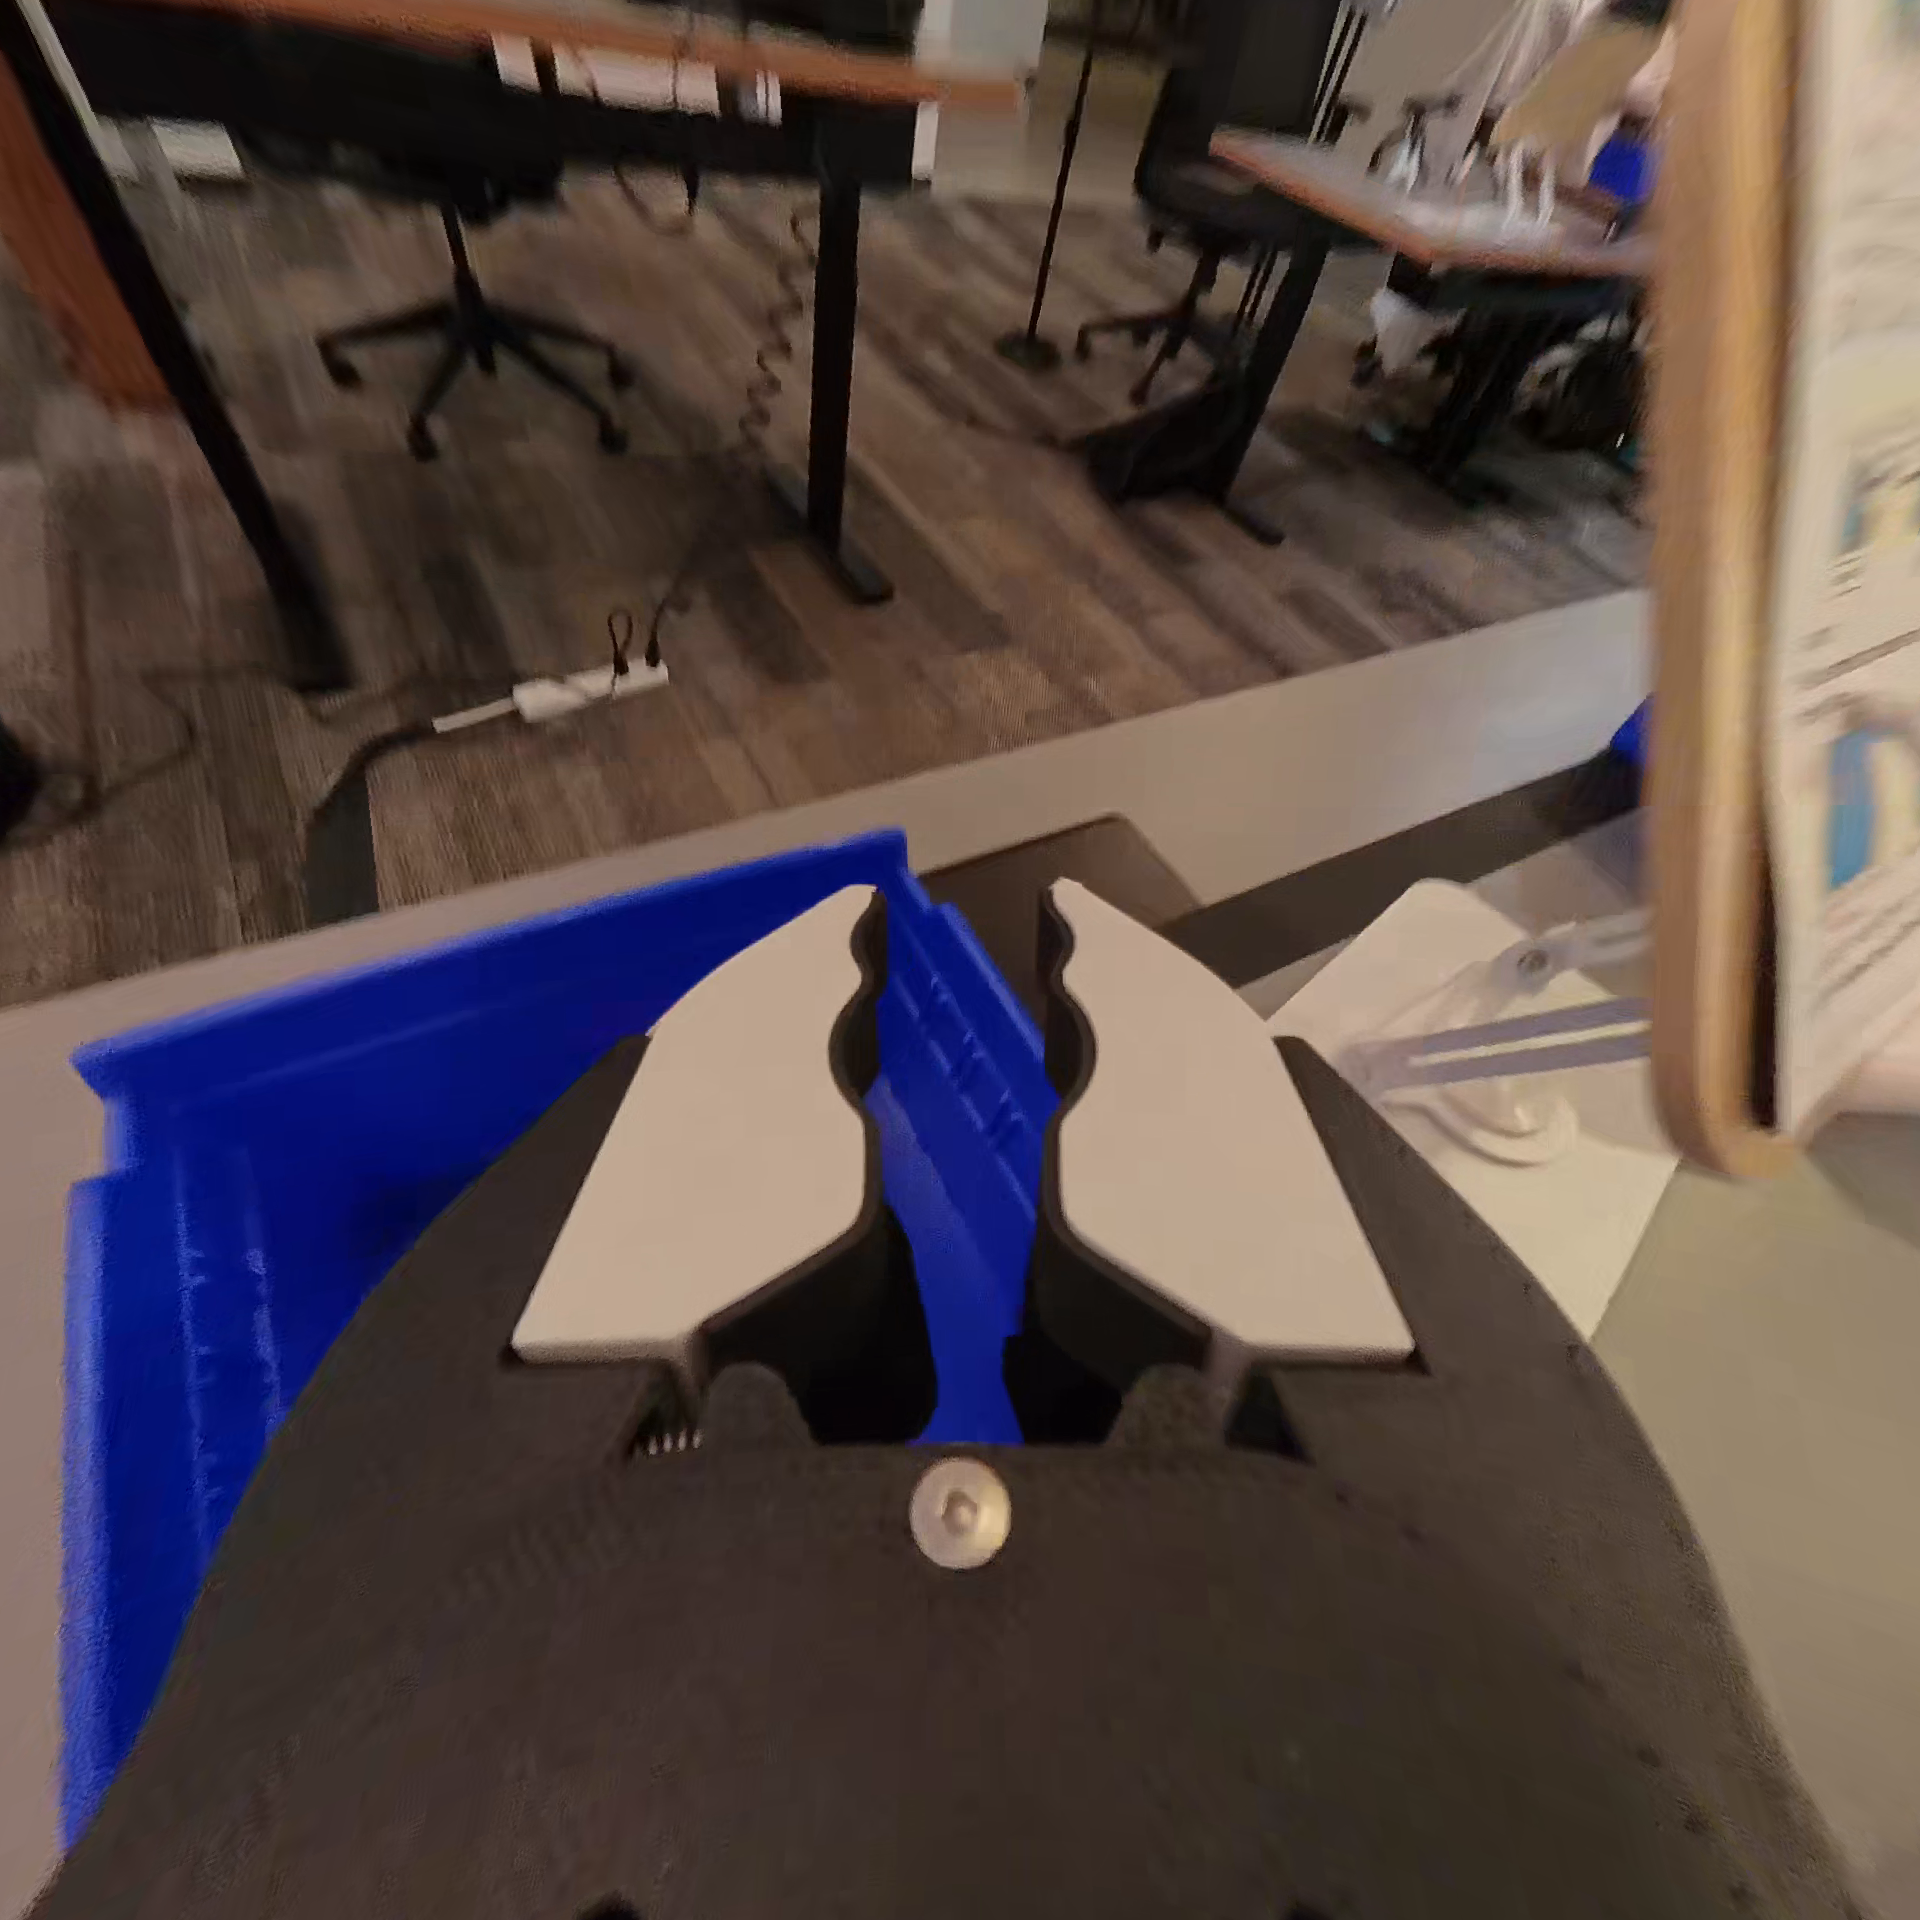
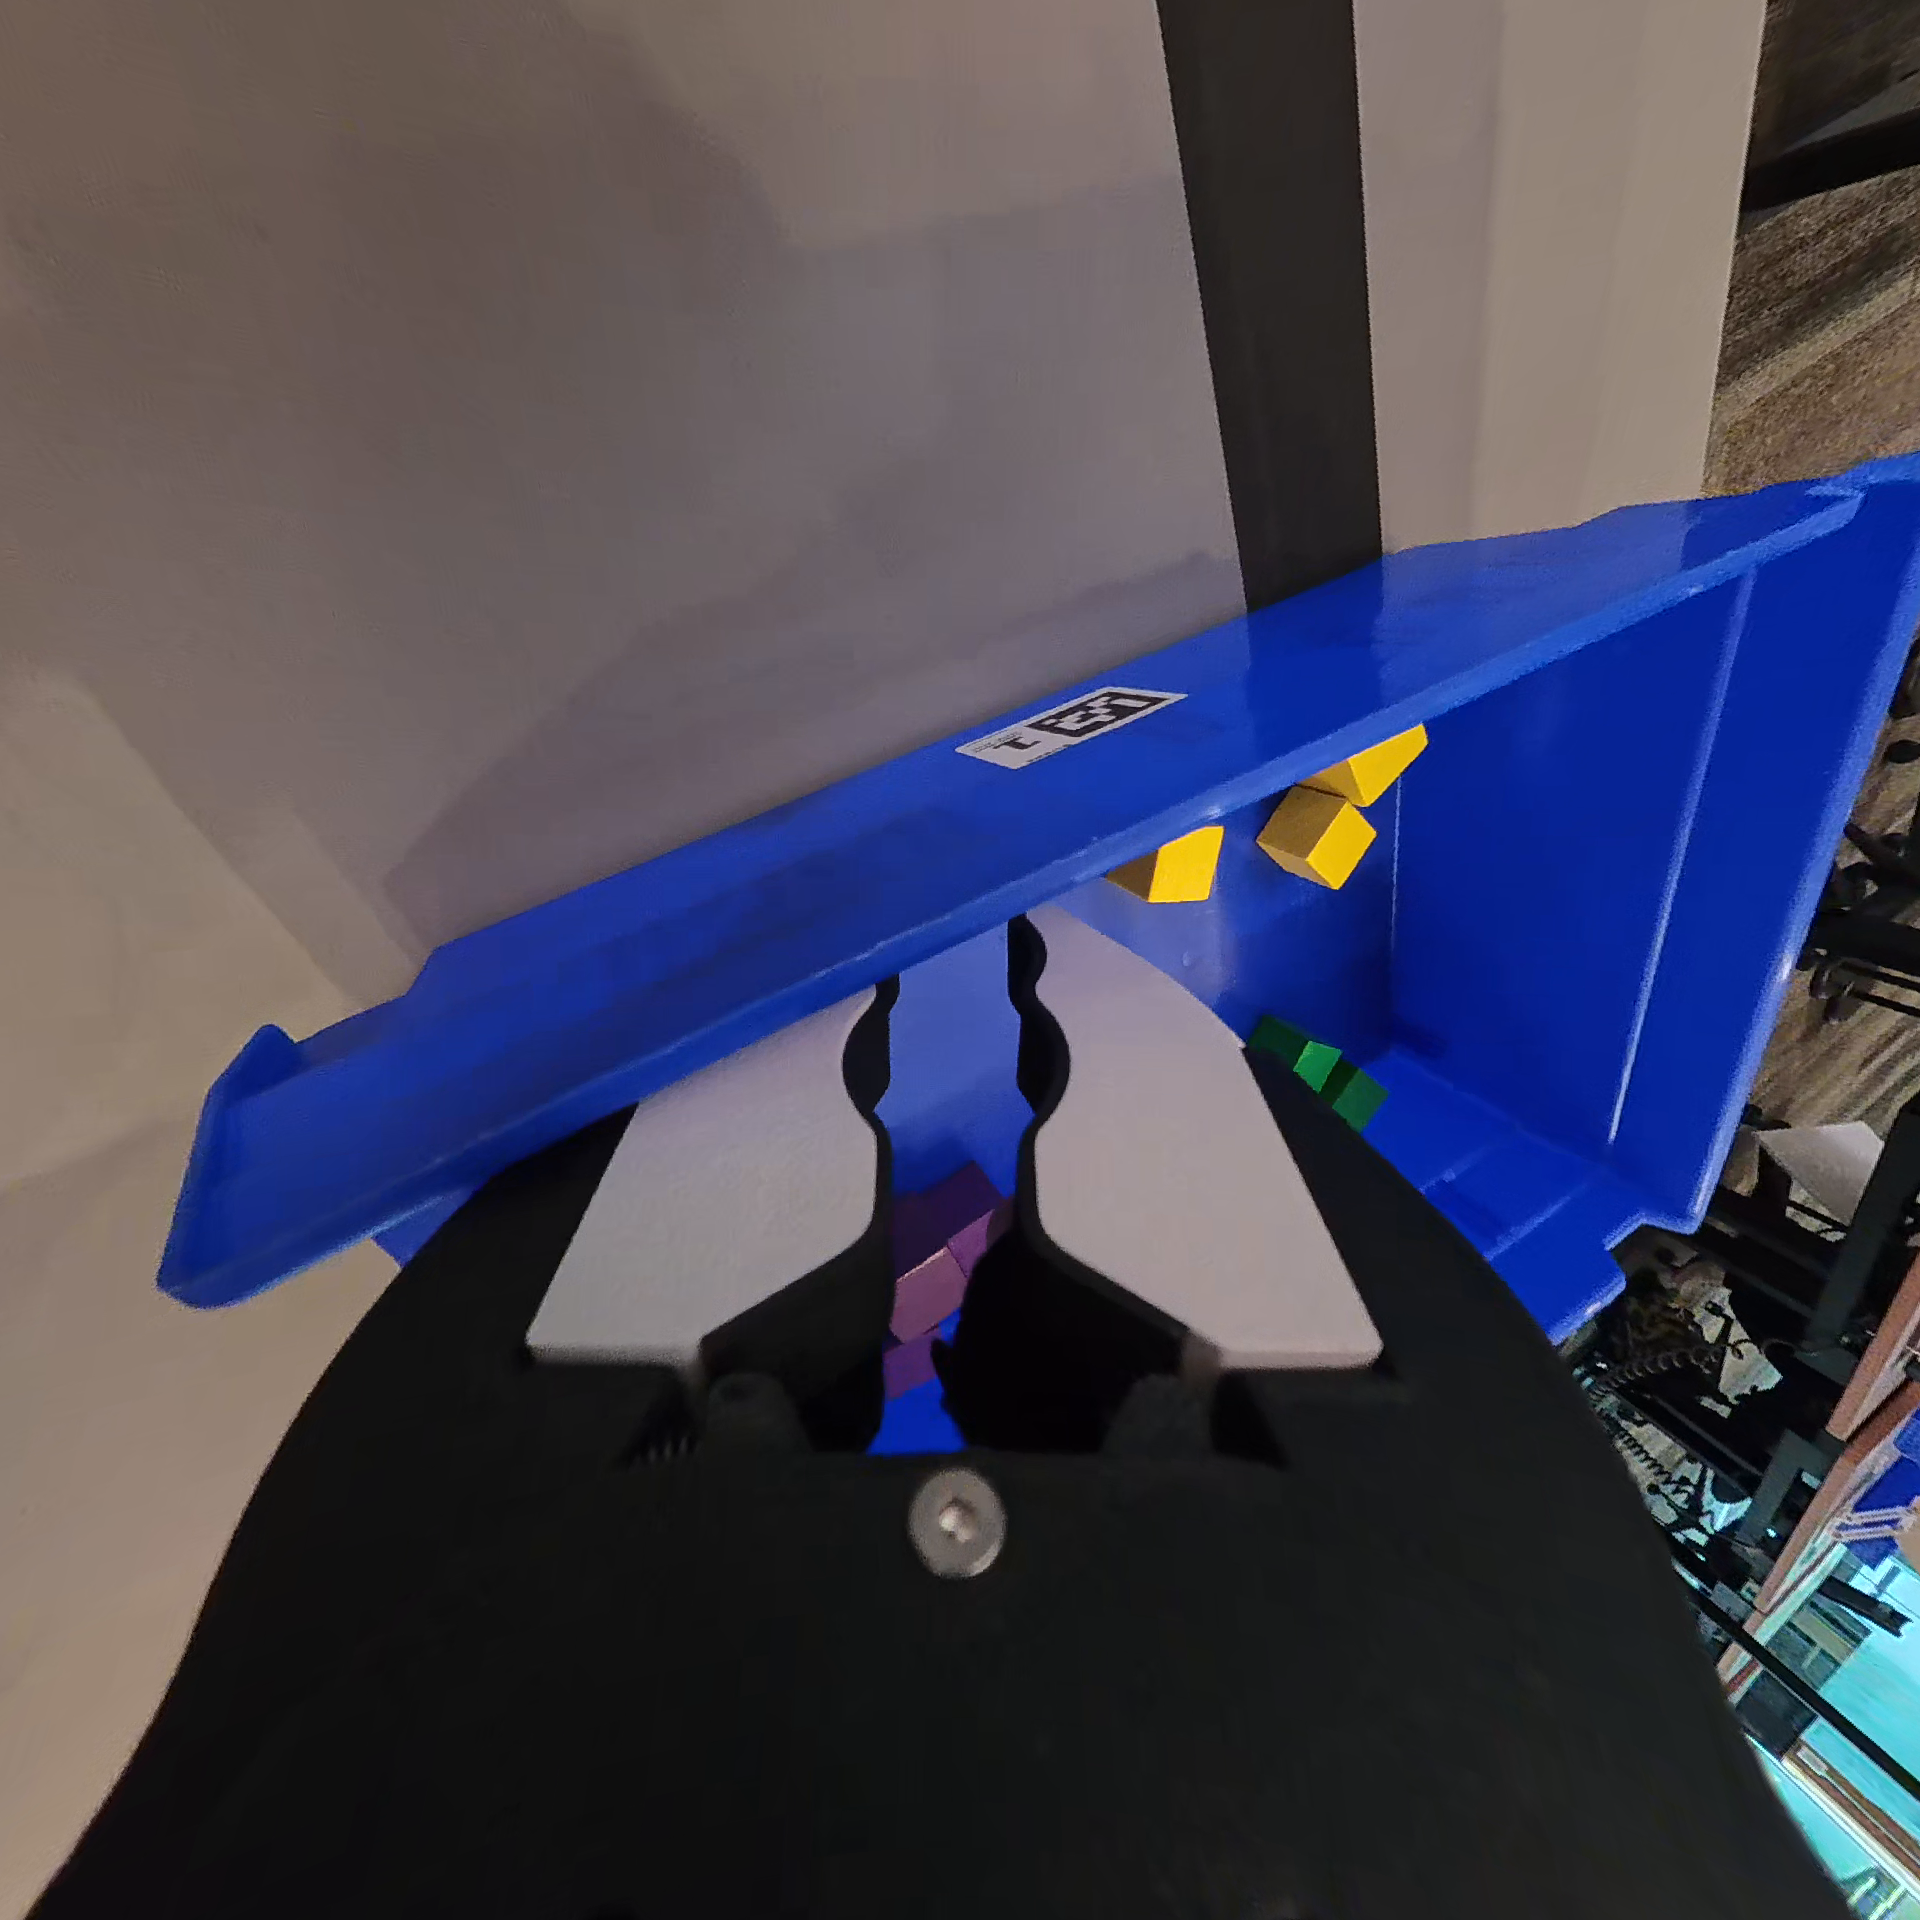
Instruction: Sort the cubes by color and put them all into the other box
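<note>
The right gripper reaches under the near rim of the blue box, its tips hidden behind that rim; whether the narrowly parted fingers pinch anything I cannot tell. Inside sit color groups: 3 yellow cubes upper right, green cubes lower right, purple cubes centre. The left gripper, parted and empty, straddles another blue box's wall, probably to steady it

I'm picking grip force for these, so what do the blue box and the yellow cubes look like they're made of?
The blue box looks like moulded plastic with a glossy finish: its rim shows soft highlights, and its walls are thin and ribbed. The yellow cubes look like painted wood or hard plastic, with a matte finish: flat even colour, crisp edges, no shine. Which of the two, the view leaves open.
</note>
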Action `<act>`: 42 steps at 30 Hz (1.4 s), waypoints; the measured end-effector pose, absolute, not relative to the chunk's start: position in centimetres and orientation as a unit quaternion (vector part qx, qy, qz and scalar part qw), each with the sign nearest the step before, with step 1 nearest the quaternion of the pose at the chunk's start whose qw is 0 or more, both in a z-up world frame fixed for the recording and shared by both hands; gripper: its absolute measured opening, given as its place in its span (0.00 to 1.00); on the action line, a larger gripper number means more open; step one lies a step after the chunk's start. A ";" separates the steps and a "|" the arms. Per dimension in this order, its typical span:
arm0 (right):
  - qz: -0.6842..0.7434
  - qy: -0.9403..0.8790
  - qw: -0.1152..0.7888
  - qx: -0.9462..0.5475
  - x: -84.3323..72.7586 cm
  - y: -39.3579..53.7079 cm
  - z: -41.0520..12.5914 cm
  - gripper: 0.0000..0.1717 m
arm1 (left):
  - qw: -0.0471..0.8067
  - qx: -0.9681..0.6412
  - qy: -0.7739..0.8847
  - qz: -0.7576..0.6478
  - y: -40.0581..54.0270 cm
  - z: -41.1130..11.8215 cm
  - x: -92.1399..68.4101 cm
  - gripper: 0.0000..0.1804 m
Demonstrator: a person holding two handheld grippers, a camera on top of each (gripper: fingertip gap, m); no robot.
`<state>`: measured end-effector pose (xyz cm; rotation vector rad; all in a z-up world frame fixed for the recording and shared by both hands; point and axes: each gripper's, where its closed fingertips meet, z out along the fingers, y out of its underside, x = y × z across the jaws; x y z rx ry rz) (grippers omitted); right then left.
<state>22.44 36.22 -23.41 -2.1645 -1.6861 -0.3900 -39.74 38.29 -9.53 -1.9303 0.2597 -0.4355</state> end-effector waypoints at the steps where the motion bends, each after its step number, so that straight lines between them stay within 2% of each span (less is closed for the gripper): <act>1: -0.140 -0.600 0.184 -0.766 22.4 36.2 -23.5 0.12 | 0.521 -0.827 0.110 -0.179 38.8 -11.1 -39.8 0.16; 5: -0.143 -0.604 0.181 -0.763 22.1 36.3 -23.7 0.10 | 0.381 -0.915 0.119 -0.053 39.9 -18.9 -41.9 0.20; 7: -0.145 -0.606 0.181 -0.761 21.9 36.4 -23.8 0.09 | 0.369 -0.922 0.107 -0.035 40.4 -20.7 -42.4 0.17; 10: -0.149 -0.607 0.183 -0.759 21.8 36.4 -23.7 0.08 | 0.369 -0.925 0.080 -0.049 41.6 -21.9 -42.3 0.24; 17: -0.153 -0.611 0.185 -0.754 21.4 36.5 -23.7 0.07 | 0.322 -0.945 0.046 0.042 43.2 -25.0 -44.4 0.23; 19: -0.153 -0.613 0.185 -0.753 21.4 36.5 -23.7 0.07 | 0.306 -0.950 0.034 0.049 43.3 -25.9 -44.8 0.19; 23: -0.154 -0.615 0.186 -0.751 21.3 36.5 -23.7 0.06 | 0.300 -0.950 0.026 0.081 43.6 -26.3 -45.5 0.18; 28: -0.158 -0.616 0.186 -0.749 21.2 36.6 -23.7 0.05 | 0.267 -0.960 0.037 0.075 43.2 -27.8 -45.0 0.17; 34: -0.160 -0.617 0.187 -0.747 21.1 36.6 -23.7 0.05 | 0.268 -0.961 0.049 0.039 42.7 -27.6 -44.4 0.16; 38: -0.161 -0.616 0.189 -0.748 21.2 36.6 -23.6 0.06 | 0.283 -0.957 0.063 0.012 42.1 -26.3 -43.9 0.16; 42: -0.162 -0.613 0.209 -0.745 21.1 36.8 -22.5 0.09 | 0.332 -0.941 0.066 -0.022 41.8 -22.9 -43.3 0.16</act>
